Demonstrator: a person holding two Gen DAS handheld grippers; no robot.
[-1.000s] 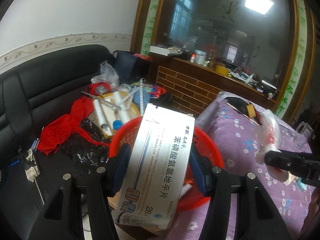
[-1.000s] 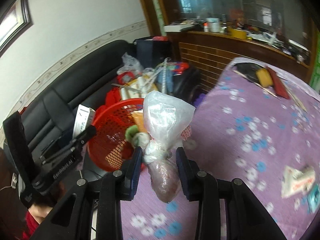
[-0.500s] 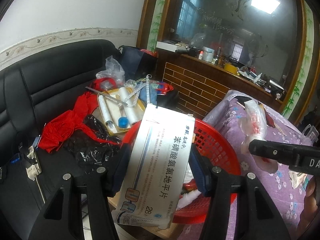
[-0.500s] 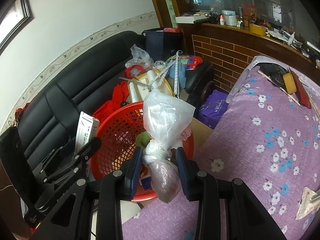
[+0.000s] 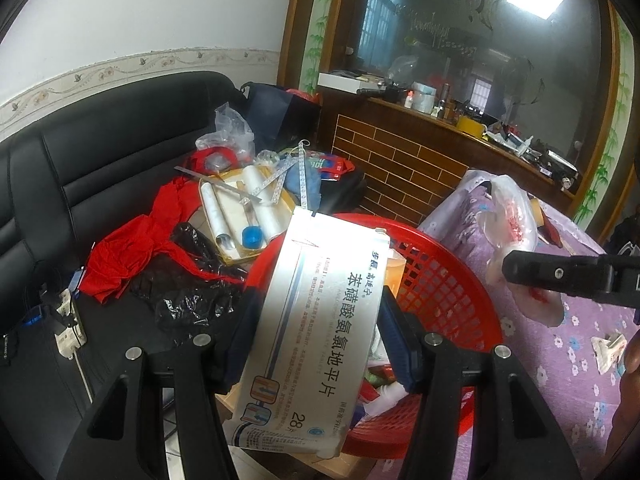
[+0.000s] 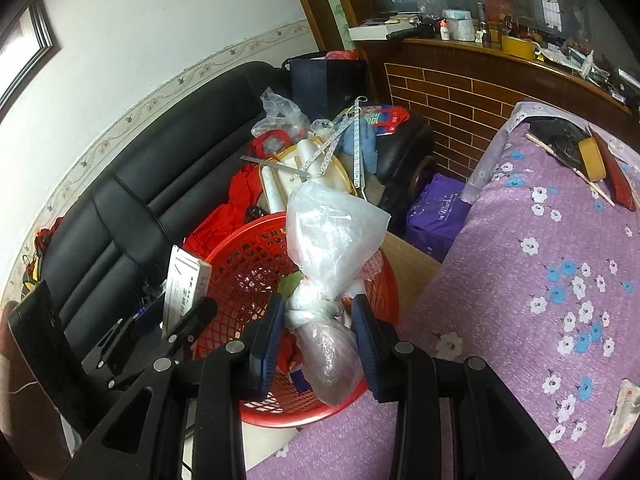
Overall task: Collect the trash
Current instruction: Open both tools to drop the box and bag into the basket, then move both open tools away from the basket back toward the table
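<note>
Hovering over the red basket point(image 6: 256, 264) mid-frame: left claw point(image 5: 316, 312) clamped on a white medicine box point(image 5: 320, 320), right claw point(image 6: 318, 326) clamped on a knotted plastic bag point(image 6: 332, 248).

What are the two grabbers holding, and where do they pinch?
Left gripper pinches the white medicine box by its long sides; right gripper pinches the tied plastic bag at its knot.

A black sofa point(image 5: 100, 152) stands at left under a white wall point(image 5: 160, 12); a brick counter point(image 5: 408, 164) and a big mirror point(image 5: 480, 40) are at upper right.
</note>
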